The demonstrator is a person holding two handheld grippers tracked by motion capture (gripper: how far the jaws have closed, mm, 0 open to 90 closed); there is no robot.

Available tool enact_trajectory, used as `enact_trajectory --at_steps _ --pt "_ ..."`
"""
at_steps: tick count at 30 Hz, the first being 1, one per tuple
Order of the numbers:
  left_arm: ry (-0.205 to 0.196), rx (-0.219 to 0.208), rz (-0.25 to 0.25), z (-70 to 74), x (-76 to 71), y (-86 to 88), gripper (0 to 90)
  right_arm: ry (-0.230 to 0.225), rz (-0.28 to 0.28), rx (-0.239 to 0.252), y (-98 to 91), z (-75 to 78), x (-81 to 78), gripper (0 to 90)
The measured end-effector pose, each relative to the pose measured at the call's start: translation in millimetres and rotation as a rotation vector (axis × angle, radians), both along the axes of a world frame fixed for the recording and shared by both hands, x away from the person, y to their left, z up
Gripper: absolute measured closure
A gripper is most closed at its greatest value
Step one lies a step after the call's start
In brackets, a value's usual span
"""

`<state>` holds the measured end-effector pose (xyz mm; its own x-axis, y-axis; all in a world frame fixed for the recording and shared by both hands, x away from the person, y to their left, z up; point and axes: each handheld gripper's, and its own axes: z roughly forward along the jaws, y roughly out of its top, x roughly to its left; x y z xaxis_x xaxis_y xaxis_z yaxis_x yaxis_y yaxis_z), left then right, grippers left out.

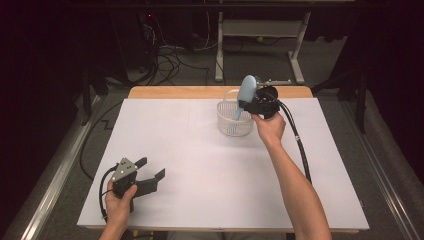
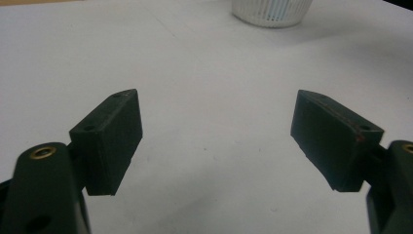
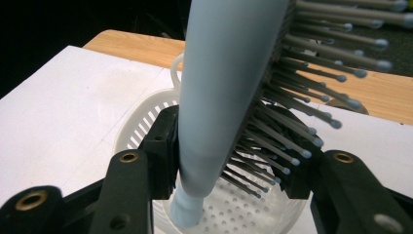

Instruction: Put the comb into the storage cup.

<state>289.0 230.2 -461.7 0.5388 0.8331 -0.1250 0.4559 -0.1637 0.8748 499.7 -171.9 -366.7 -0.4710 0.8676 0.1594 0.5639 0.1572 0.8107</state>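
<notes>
Standing over the far right part of the bench, the right gripper holds a pale blue hairbrush above a white perforated basket. In the high view the brush rises tilted from the jaws, its head uppermost and its lower end inside the basket's rim; the bristles cannot be made out there. The right gripper view supplies what the high view lacks: one jaw lies against the smooth back of the hairbrush, the other sits in among the bristles, so the jaws are narrow and closed on the brush. The handle tip hangs over the holed floor of the basket; whether it touches that floor cannot be told. The brush head is cut off at the top of that view.

The left gripper rests low at the near left of the bench, well apart from the basket. In the high view its jaws appear spread. The left gripper view confirms this: both jaws stand wide with bare bench between them, nothing held. The basket shows at the top edge of that view, with its upper part cut off. The right hand covers much of the right gripper body in the high view.
</notes>
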Motion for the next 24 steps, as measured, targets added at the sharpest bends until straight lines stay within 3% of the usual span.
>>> enact_trajectory --at_steps 24 --pt "-0.008 0.006 0.005 0.8 -1.5 -0.9 20.1 0.04 -0.024 0.004 -14.9 -1.3 1.9 45.6"
